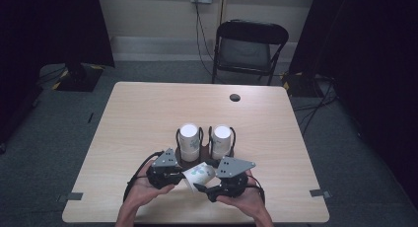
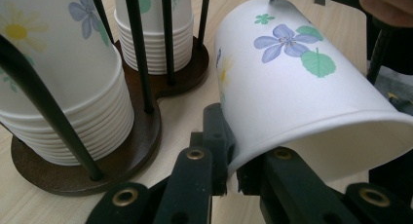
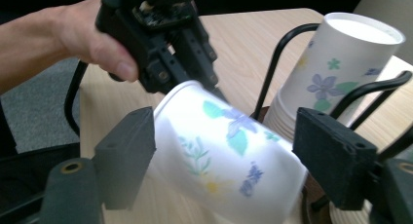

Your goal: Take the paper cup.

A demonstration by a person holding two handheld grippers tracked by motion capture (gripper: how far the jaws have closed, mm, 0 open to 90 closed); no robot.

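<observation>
left gripper [image 1: 178, 176] pinches the rim of a paper cup [image 1: 198, 174], its jaws nearly closed on the thin wall; the cup lies tilted on its side above the table [image 1: 138, 113], just in front of a holder [image 1: 204, 155] with two cup stacks; right gripper [image 1: 203, 186] has its jaws wide, either side of the cup's base, pads apart from it

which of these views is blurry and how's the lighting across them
Right gripper view: the loose paper cup and the near tongs are smeared by blur, while the hand is fairly sharp. Left gripper view: crisp and evenly lit, the cup's flower print clear, soft shadow under the cup holder. High view: sharp on the table, dark at both sides.
</observation>
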